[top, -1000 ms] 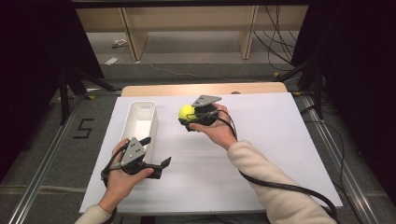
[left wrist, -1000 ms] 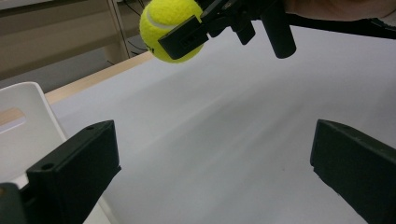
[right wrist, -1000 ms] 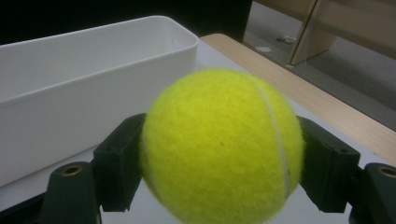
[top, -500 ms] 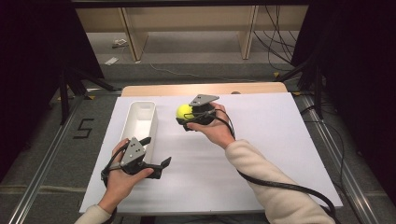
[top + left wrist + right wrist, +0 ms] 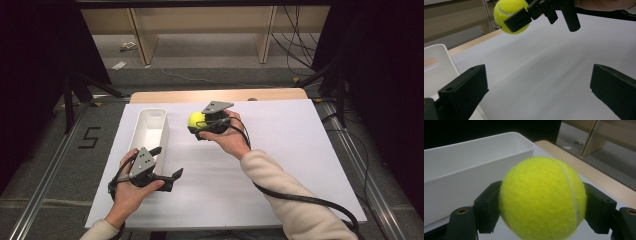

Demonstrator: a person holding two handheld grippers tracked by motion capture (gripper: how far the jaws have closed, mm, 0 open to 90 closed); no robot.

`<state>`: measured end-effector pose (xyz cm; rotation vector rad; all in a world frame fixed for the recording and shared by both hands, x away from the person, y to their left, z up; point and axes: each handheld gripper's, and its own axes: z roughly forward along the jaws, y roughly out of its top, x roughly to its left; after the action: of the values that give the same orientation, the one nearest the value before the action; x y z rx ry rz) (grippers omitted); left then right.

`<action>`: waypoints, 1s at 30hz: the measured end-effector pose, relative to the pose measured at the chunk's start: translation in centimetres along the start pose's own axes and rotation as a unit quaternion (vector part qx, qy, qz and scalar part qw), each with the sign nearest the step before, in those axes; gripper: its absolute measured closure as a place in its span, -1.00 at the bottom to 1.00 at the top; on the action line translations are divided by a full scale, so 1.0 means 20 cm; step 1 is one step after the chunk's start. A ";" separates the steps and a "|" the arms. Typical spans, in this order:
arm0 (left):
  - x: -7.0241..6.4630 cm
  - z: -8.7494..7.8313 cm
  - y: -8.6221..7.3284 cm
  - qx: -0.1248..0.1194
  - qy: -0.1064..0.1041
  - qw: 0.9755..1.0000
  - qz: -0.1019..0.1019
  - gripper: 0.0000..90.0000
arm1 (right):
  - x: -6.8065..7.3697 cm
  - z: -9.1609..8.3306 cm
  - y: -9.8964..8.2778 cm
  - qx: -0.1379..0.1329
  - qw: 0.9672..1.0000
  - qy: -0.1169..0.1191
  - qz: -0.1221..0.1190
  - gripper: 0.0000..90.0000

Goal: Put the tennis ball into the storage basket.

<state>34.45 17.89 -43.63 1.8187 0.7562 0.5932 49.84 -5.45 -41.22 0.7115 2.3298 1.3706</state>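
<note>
Evidently the tennis ball [image 5: 541,200] is light, fuzzy and slightly yielding, held across its widest part by the right gripper [image 5: 200,127]; the left gripper [image 5: 172,177] hangs wide open, holding nothing.

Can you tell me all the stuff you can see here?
ball: 1, yellow, held off the sheet between the right gripper's jaws, beside the bin
bin: 1, white, long, on the sheet's left part
sheet: 1, white, covers most of the table
table: 1, wooden, its far edge shows past the sheet
shelf: 1, wooden, on the floor behind the table
left gripper: 1, black, jaws open, low over the sheet near the front
right gripper: 1, black, shut on the ball
hands: 2, one on each gripper, cream sleeves
</note>
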 end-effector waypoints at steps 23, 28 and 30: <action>0.00 0.00 0.00 0.002 0.000 1.000 -0.002 -0.98 | 0.03 0.02 0.04 -0.004 1.000 0.006 -0.008 -0.42; 0.00 0.00 0.00 0.002 0.000 1.000 -0.002 -0.98 | 0.03 0.02 0.04 -0.003 1.000 0.007 -0.007 -0.42; 0.00 0.00 0.00 0.002 0.001 1.000 -0.001 -0.98 | 0.04 0.02 0.05 -0.002 1.000 0.007 -0.007 -0.42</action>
<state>34.45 17.88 -43.64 1.8203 0.7609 0.5914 49.69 -4.38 -40.63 0.6861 2.3370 1.3794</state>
